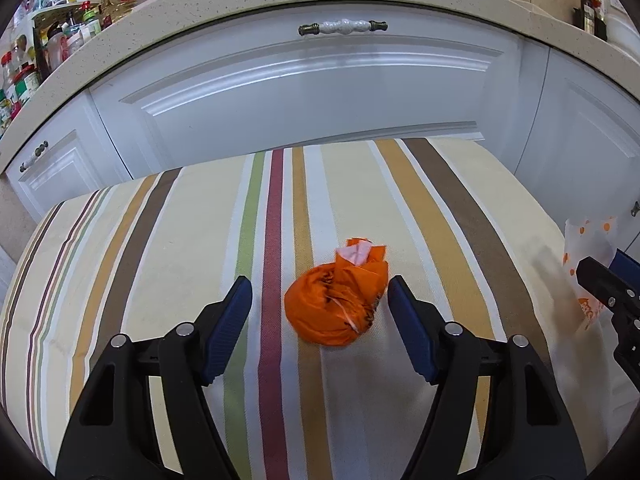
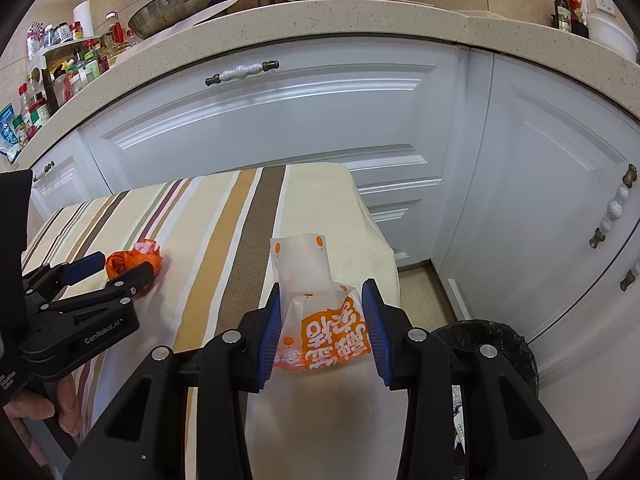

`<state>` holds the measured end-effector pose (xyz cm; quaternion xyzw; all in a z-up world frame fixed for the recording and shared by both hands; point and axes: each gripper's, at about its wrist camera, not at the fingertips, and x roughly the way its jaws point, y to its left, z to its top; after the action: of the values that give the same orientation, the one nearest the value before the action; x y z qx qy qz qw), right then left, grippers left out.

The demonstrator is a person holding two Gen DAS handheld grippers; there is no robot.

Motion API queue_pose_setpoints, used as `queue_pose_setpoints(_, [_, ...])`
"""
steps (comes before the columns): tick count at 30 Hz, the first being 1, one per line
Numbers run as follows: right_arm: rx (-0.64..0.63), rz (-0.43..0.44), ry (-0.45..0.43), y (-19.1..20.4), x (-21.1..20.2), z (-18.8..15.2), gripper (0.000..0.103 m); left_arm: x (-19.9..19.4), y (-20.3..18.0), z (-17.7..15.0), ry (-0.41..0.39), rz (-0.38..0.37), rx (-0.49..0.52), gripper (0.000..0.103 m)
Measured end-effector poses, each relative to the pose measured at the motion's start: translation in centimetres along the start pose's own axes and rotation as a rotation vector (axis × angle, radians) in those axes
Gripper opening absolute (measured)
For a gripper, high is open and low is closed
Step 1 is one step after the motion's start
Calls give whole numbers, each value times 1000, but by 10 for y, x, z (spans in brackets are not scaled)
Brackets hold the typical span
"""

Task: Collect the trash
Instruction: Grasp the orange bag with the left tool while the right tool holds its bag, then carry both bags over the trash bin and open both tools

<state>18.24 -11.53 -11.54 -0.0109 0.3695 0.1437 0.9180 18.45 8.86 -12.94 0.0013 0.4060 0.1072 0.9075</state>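
I have the left gripper [image 1: 320, 296] low over the striped cloth [image 1: 192, 240], its 2 blue ribbed pads released and standing on either side of the crumpled orange wrapper [image 1: 338, 304], which lies between them on the cloth; the right pad sits just beside the wrapper's edge, the left pad stands clear of it. The wrapper is a soft, wrinkled ball with a pale pink scrap showing at its top. On my right side, the right gripper [image 2: 322, 328] is clenched on a white paper bag [image 2: 316, 312] printed with orange dots and orange lettering; the bag is thin, creased and translucent, with its upper flap poking up past the fingertips. The cloth is a coarse weave in cream, tan, brown, green and maroon bands, draped over a rounded surface whose far edge stops just short of the white panelled cabinet doors [image 2: 280, 120]. To the right of that surface the floor is open, and a round black bin [image 2: 500, 344] stands there near the cabinet corner.
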Motion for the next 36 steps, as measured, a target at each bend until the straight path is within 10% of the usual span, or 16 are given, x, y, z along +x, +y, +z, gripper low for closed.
queue_pose_setpoints(2, [2,1,2,-1,1,0,40,4,0,-1,21,-21,3,47])
queue_pose_setpoints(20, [5,-8,-10,1,-3,-2,40,-9,5,-5,-4,-2,2,44])
queue_pose_setpoints(36, [56,-93,-81,-41,-71,-22,40,-96,-37,-19,-115,-82,49,44])
